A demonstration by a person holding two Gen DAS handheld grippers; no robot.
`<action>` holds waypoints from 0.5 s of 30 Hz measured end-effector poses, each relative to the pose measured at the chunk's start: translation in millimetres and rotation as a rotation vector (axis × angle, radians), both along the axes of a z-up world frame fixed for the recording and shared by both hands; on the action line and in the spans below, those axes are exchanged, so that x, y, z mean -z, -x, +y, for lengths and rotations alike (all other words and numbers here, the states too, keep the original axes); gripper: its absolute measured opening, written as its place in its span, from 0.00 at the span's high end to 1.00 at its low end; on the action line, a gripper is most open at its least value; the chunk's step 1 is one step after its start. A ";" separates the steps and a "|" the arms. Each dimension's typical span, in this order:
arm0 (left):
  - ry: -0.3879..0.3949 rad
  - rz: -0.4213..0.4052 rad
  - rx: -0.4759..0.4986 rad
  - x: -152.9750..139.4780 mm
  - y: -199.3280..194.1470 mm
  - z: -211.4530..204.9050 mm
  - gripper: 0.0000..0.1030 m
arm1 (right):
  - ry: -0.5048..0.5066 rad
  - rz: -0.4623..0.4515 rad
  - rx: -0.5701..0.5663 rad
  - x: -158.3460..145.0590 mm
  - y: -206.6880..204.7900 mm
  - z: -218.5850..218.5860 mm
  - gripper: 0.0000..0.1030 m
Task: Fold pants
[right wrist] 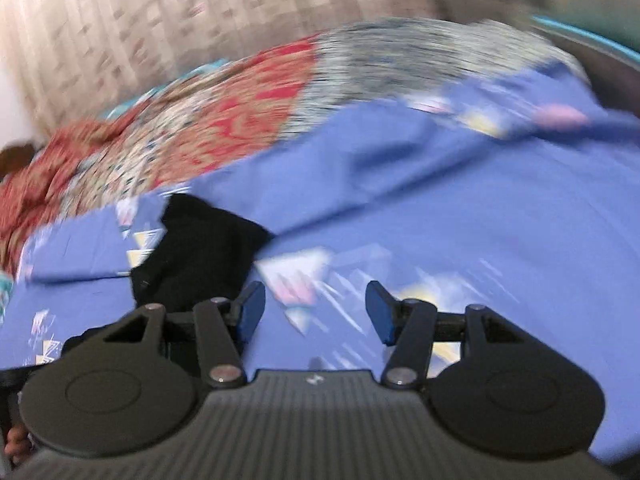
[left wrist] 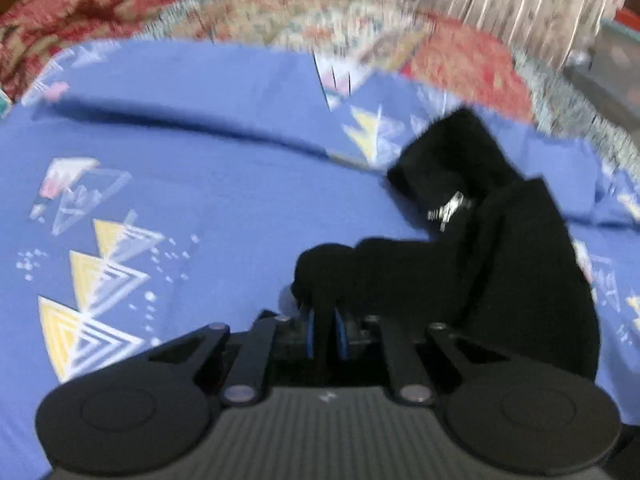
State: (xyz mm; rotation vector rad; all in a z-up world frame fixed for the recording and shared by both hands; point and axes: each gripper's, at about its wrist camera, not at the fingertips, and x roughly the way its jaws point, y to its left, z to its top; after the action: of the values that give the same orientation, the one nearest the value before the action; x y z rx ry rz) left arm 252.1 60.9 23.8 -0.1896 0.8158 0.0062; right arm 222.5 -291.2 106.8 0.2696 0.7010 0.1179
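The black pants (left wrist: 480, 248) lie bunched on the blue patterned bedsheet (left wrist: 200, 184), with a white label showing in the folds. My left gripper (left wrist: 326, 332) is shut on an edge of the pants, black cloth pinched between its blue pads. In the right wrist view the pants (right wrist: 200, 256) lie left of and beyond my right gripper (right wrist: 316, 312), which is open and empty above the sheet (right wrist: 440, 208). Both views are motion-blurred.
A red and multicoloured quilt (left wrist: 240, 12) is heaped along the far side of the bed; it also shows in the right wrist view (right wrist: 224, 120). A curtain (right wrist: 180, 8) hangs behind. The sheet has a raised fold (left wrist: 192, 124) across it.
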 end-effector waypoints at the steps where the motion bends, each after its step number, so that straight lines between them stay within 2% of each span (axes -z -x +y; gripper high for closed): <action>1: 0.003 -0.038 -0.012 -5.7 12.9 5.3 0.91 | 0.015 -0.012 -0.048 -4.6 -16.5 13.5 0.43; 5: 0.026 -0.163 -0.028 -26.6 76.8 19.3 0.91 | 0.159 -0.074 -0.320 -13.2 -80.6 98.7 0.42; 7: 0.015 -0.194 -0.028 -31.2 101.2 19.0 0.91 | 0.244 -0.049 -0.469 -4.8 -104.7 147.1 0.41; 8: 0.017 -0.197 -0.027 -33.5 107.1 20.1 0.91 | 0.281 -0.044 -0.500 -0.9 -114.8 166.4 0.41; 11: 0.002 -0.194 -0.030 -32.1 116.3 20.3 0.91 | 0.452 -0.047 -0.443 18.5 -147.4 215.5 0.31; 13: -0.005 -0.190 -0.024 -30.8 118.2 18.6 0.91 | 0.499 0.019 -0.400 38.6 -171.2 226.0 0.30; 14: -0.006 -0.190 -0.022 -30.5 118.8 18.0 0.91 | 0.526 0.062 -0.369 50.1 -180.4 228.0 0.37; 15: -0.007 -0.192 -0.021 -31.0 120.8 18.1 0.91 | 0.549 0.110 -0.332 61.6 -187.5 225.8 0.66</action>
State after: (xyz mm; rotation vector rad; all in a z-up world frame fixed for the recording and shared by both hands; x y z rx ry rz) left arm 131.3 79.0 54.7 -0.1886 0.6225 0.0102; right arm 410.0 -65.4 45.3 -0.3708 0.8554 0.2217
